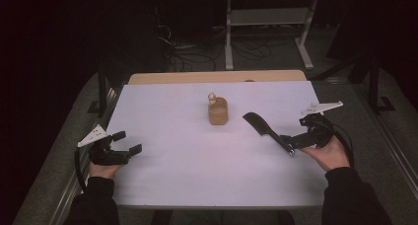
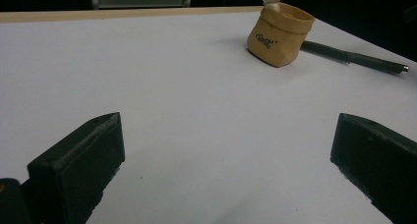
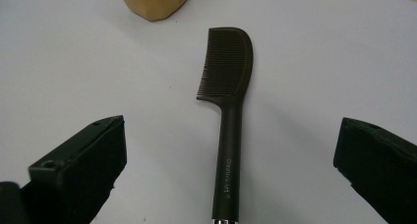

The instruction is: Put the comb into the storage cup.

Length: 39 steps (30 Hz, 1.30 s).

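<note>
Black comb (image 3: 228, 106) lies flat between the spread right claw (image 3: 228, 170), which should drop straight and pinch the handle squarely; left claw (image 2: 226, 160) waits spread, empty.

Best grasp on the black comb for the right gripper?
Probably the straight handle of the comb, lying flat on the table. The right gripper, open, already straddles it: come from the handle end, jaws closing across its narrow width, clear of the teeth.

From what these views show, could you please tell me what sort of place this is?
Probably a lab or workshop set up for recording. A white-covered table stands in a dark room, loose cables lie on the floor beyond it, and a metal equipment frame stands behind. On the table lie a comb and a small pouch-shaped holder.
</note>
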{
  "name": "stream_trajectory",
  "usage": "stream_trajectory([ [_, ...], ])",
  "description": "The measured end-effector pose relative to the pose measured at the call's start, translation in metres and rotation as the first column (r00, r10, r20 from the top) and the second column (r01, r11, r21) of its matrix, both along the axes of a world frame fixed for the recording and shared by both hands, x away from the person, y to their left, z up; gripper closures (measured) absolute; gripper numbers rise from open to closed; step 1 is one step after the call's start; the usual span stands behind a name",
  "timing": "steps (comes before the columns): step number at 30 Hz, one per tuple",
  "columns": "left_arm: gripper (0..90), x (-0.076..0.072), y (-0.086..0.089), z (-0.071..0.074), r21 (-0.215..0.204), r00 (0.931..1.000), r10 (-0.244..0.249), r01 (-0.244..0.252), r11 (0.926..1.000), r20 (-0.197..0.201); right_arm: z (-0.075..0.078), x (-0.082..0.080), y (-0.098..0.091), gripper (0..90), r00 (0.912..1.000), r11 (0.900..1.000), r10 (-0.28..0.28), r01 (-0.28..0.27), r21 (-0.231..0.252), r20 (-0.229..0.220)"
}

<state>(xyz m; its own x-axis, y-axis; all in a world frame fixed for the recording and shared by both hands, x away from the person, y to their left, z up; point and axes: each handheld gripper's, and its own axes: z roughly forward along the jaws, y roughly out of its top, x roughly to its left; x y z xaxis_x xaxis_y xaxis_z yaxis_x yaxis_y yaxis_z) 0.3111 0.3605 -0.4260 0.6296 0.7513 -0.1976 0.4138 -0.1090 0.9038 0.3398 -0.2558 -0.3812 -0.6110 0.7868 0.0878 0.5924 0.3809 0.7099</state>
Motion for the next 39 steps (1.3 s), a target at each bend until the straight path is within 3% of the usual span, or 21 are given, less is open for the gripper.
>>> stream_trajectory([
  [19, 0.0, 0.002, 0.000, -0.002, 0.003, 0.9999, -0.009, 0.009, 1.0000, -0.013, -0.020, 0.025, 0.005, 0.0, 0.9960, 0.9977, 0.016, -0.022, -0.063, -0.088],
  [39, 0.0, 0.002, -0.001, -0.002, 0.008, 0.9998, -0.013, 0.013, 0.9999, -0.013, -0.025, 0.040, 0.016, 0.0, 0.9881, 0.9912, 0.049, -0.066, -0.115, -0.146],
])
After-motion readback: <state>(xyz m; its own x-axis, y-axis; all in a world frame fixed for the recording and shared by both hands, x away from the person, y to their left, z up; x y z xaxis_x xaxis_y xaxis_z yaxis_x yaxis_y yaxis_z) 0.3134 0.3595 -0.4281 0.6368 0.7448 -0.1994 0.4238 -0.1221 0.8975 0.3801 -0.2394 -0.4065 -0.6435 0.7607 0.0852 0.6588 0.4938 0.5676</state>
